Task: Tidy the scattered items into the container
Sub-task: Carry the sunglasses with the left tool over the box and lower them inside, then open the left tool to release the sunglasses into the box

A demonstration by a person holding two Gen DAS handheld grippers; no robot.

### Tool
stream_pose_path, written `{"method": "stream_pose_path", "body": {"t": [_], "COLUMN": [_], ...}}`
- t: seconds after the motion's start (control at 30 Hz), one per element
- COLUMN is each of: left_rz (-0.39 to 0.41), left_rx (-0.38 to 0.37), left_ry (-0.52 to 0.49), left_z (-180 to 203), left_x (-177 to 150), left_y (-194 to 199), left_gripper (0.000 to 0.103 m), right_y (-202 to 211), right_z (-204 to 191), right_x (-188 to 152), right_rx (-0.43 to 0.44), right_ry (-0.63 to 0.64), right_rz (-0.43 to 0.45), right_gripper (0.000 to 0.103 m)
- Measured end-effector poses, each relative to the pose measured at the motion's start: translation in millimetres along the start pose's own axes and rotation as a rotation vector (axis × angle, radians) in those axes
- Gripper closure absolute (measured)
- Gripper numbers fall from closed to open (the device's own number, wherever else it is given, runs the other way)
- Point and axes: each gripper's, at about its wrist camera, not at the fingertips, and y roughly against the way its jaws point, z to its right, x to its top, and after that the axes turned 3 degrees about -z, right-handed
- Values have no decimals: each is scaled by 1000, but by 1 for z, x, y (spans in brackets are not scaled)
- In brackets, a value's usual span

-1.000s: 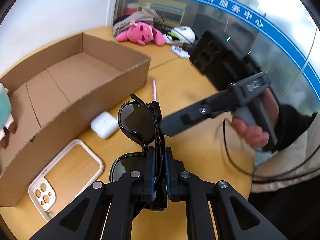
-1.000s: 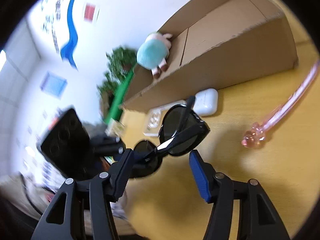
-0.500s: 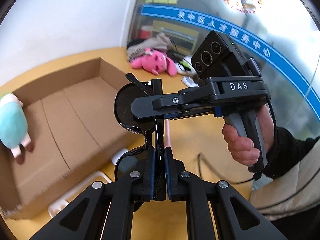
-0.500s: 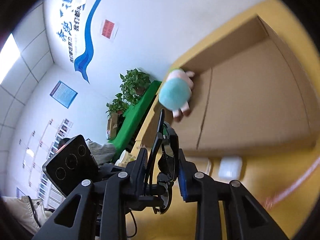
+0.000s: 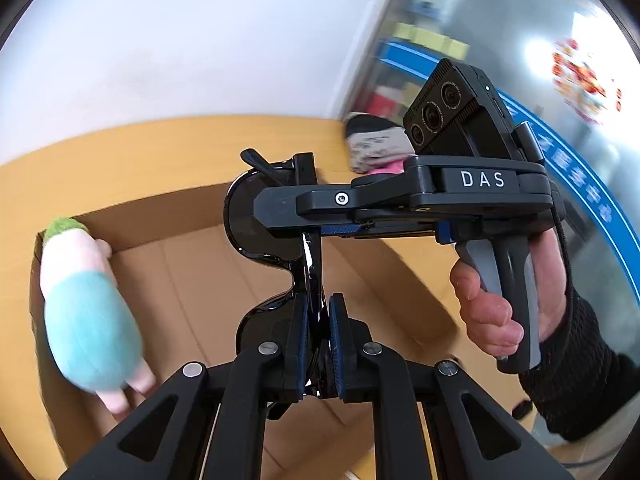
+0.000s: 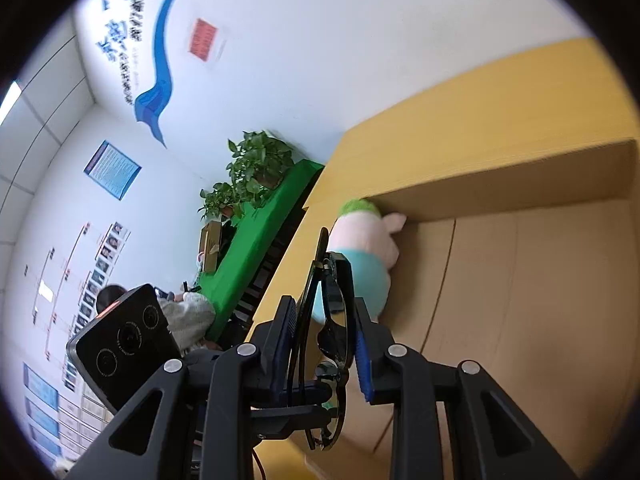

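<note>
Black sunglasses [image 5: 256, 220] hang folded in the air over the open cardboard box [image 5: 192, 280]. My left gripper [image 5: 318, 320] is shut on their near end. My right gripper [image 5: 280, 216] reaches in from the right and is shut across the far lens, with a hand [image 5: 488, 320] on its handle. In the right wrist view the sunglasses [image 6: 334, 336] stand edge-on between the right gripper's [image 6: 324, 324] blue pads. A teal and pink plush toy [image 5: 88, 320] lies in the box's left corner, and it also shows behind the glasses as the plush toy [image 6: 368, 272] against the box wall [image 6: 500, 192].
Grey cloth and a pink toy [image 5: 376, 148] lie at the table's far edge by a glass wall. A green bench with potted plants [image 6: 256, 216] stands beyond the table's end, with a seated person [image 6: 184, 312] near it. The box floor [image 6: 520, 300] is bare to the right of the plush.
Both grippers rose from the tabletop and carried the sunglasses over the box. The right gripper went from open around the far lens to shut on it. The earbuds case and phone case left view.
</note>
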Motion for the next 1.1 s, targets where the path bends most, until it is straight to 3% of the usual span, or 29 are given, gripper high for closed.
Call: {"method": "stream_pose_path", "body": {"t": [0.13, 0.27, 0.53, 0.8, 0.9, 0.97, 1.03, 1.1], "left_rz": [-69, -152, -322, -348, -344, -321, -295, -272], "left_rx": [40, 90, 156, 142, 143, 140, 137, 140], "left_ry": [105, 198, 319, 340, 342, 342, 336, 319], "left_z": [-45, -77, -118, -122, -121, -118, -114, -107], "left_x": [27, 30, 29, 26, 22, 20, 19, 18], "left_y": [-37, -75, -145, -165, -165, -159, -150, -139], "left_gripper": [93, 93, 93, 92, 77, 55, 44, 42], "right_y": [-33, -75, -127, -135, -135, -132, -128, -118], "right_z": [34, 72, 135, 151, 145, 136, 127, 109], "right_x": [34, 53, 56, 53, 55, 56, 58, 59], "right_rx": [-23, -53, -112, -181, -186, -174, -174, -203], "right_ry": [-60, -128, -215, -196, -174, -152, -127, -76], "right_rz": [-55, -113, -189, -170, -168, -164, -166, -158], "right_gripper": [76, 77, 77, 73, 70, 65, 63, 63]}}
